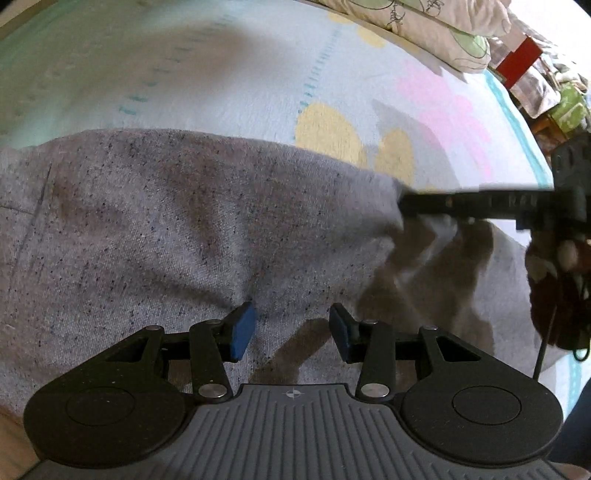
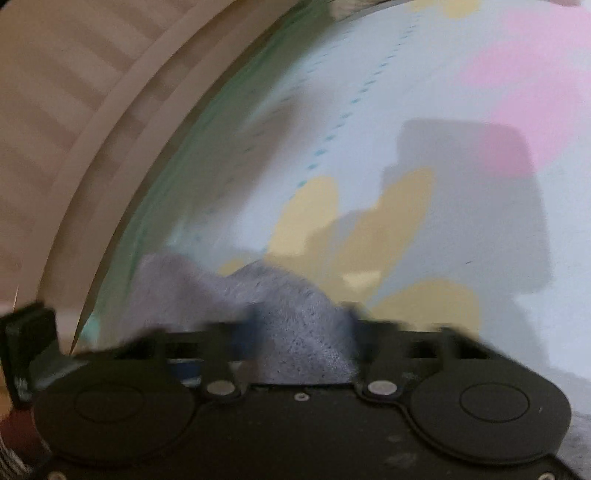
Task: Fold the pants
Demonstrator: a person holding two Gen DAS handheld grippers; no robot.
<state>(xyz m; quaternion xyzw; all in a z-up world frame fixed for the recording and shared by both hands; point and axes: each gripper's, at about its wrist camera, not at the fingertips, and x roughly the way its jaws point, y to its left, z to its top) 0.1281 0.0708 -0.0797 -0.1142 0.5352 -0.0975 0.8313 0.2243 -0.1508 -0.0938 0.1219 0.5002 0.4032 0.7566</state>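
Note:
Grey speckled pants point(image 1: 177, 229) lie spread on a pastel patterned bed sheet point(image 1: 229, 70). My left gripper point(image 1: 291, 330) hovers just above the grey cloth, its blue pads point(image 1: 242, 330) apart with nothing between them. My right gripper point(image 2: 301, 332) has a bunch of the grey pants fabric point(image 2: 295, 317) between its fingers; the view is motion-blurred. In the left wrist view the right gripper point(image 1: 461, 205) reaches in from the right and holds the pants' edge lifted off the sheet.
The sheet has yellow point(image 1: 325, 129) and pink point(image 1: 454, 110) patches. Pillows and folded bedding point(image 1: 424, 26) lie along the far right edge. A pale striped wall or headboard point(image 2: 74, 110) borders the bed on the left in the right wrist view.

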